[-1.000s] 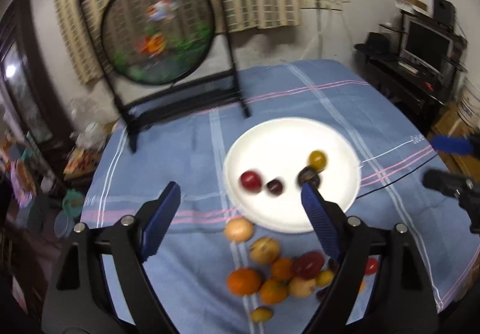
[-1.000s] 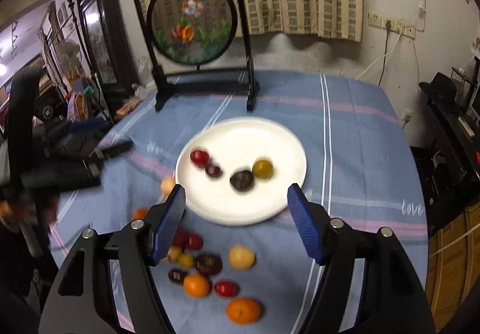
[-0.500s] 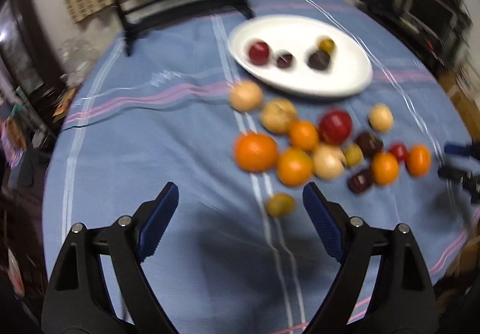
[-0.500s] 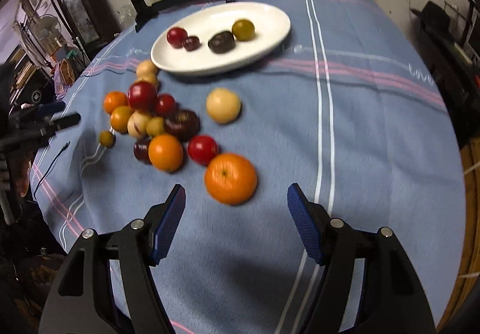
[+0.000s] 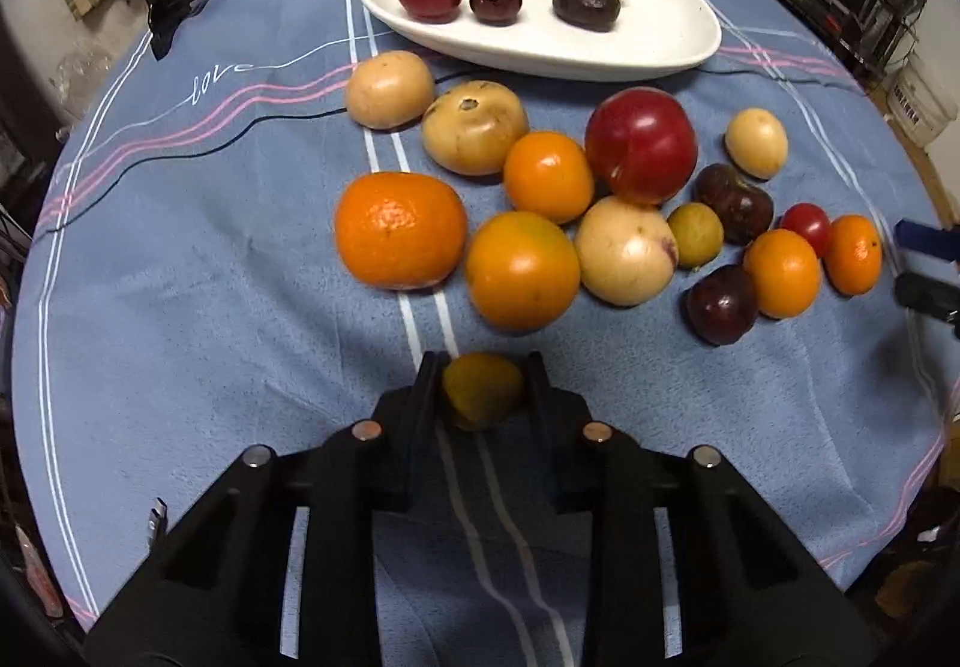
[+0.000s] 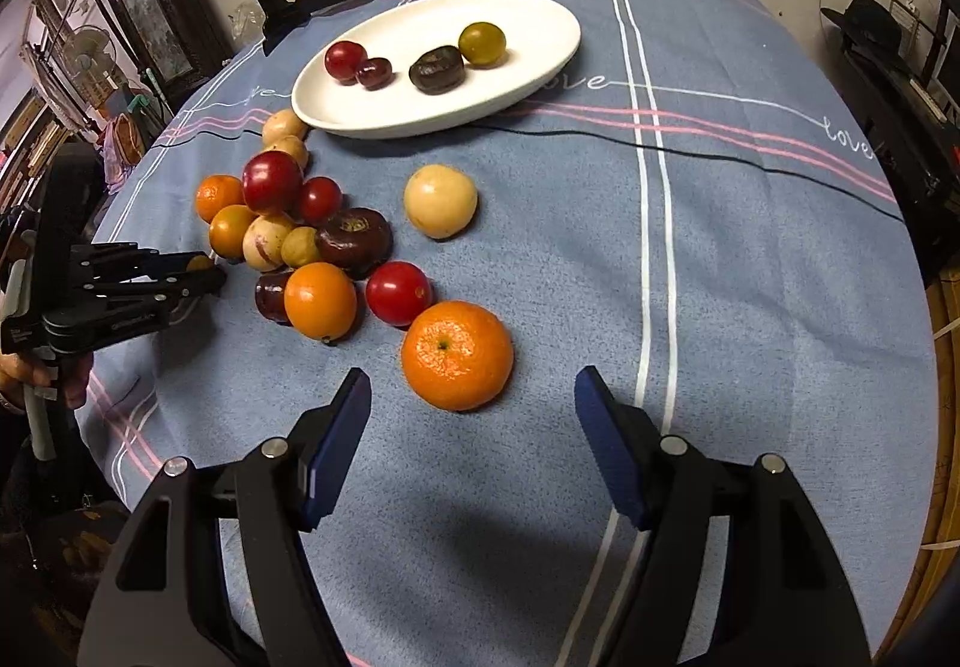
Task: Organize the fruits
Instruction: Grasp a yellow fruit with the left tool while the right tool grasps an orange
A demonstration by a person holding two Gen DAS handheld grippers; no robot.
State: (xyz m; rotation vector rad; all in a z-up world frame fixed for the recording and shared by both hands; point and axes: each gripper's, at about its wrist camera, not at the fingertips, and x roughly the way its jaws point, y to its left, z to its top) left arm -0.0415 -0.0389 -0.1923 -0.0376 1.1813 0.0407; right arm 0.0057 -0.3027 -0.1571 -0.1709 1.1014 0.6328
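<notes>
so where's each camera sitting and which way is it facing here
Left wrist: on the left gripper, angled down along its fingers at a small yellow-green fruit pinched between them, loose fruit and white plate beyond.
Right wrist: on the right gripper, angled down over its spread fingers at a large orange; a hand holding the left gripper shows at the left edge.
Shared: plate, fruit pile, blue tablecloth, each other's gripper.

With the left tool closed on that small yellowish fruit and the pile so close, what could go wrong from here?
1. The left tool pinches the small yellow-green fruit near its fingertips; it may slip out when lifted.
2. The large orange fruit lies just beyond the tool, so a forward lift could nudge the packed pile rolling.
3. The open right tool is near the big mandarin and could knock it.
</notes>
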